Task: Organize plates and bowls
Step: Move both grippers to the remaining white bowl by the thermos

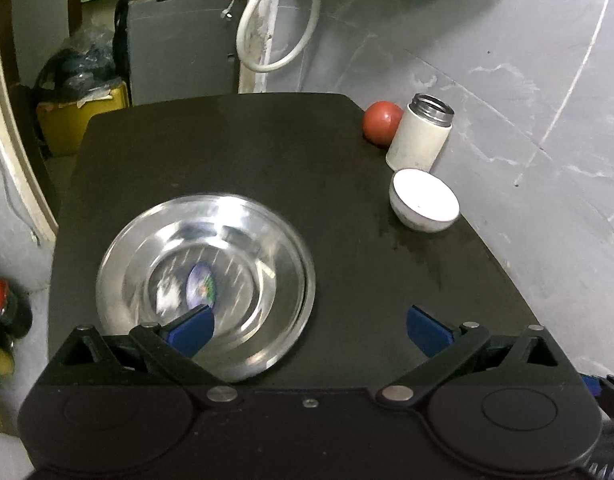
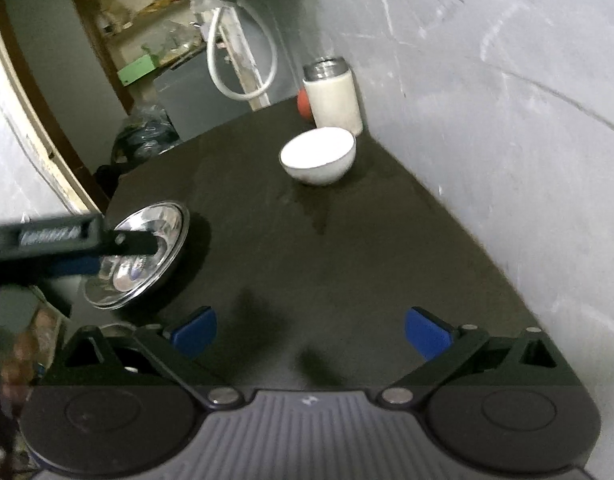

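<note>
Blue fingertips of the left claw [image 1: 310,330] are spread wide, one hanging over the steel plate's [image 1: 243,248] near rim.
Right claw [image 2: 310,330], also spread and empty, hovers over bare counter [image 2: 347,240]; the white bowl [image 2: 318,155] sits well ahead of it. Best, I'd judge, to straddle one rim squarely, then pinch gently: steel slips.

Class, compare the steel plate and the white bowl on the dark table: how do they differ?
The steel plate is shiny and mirror-like; the white bowl is matte. The plate is wide and shallow; the bowl is narrower and deeper. The plate lies under the left tongs; the bowl sits beside the flask. Both are round, upright and empty.
</note>
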